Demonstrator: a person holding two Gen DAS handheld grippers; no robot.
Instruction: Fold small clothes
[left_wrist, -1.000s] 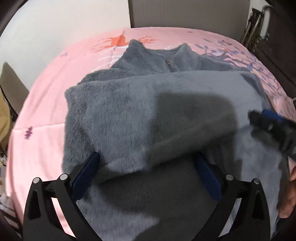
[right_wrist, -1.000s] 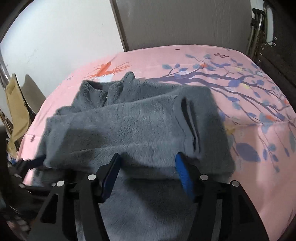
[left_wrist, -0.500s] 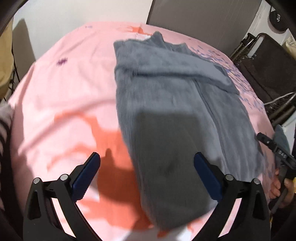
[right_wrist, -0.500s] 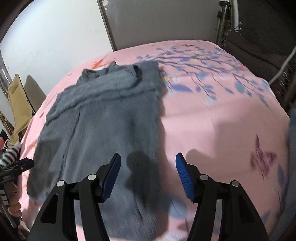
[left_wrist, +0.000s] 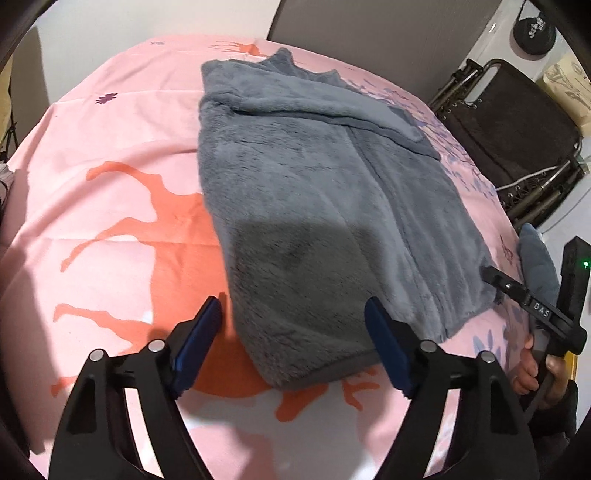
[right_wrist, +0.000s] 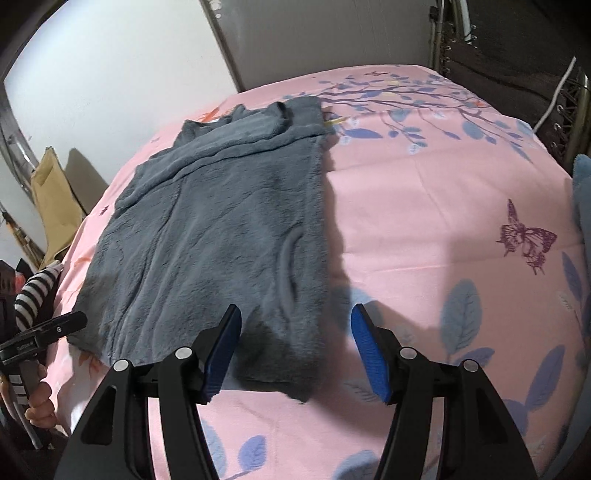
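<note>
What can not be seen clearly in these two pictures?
- Left wrist view: the fleece hides its own folded-under sleeves and the sheet below.
- Left wrist view: the right gripper is cut by the edge, its fingers barely visible.
- Right wrist view: the left gripper shows one tip only.
- Right wrist view: the blue item is cropped.

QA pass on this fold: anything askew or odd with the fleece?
Mostly tidy. The grey fleece lies flat on the pink sheet, but its near hem runs slanted, and a sleeve cuff pokes past the side edge.
</note>
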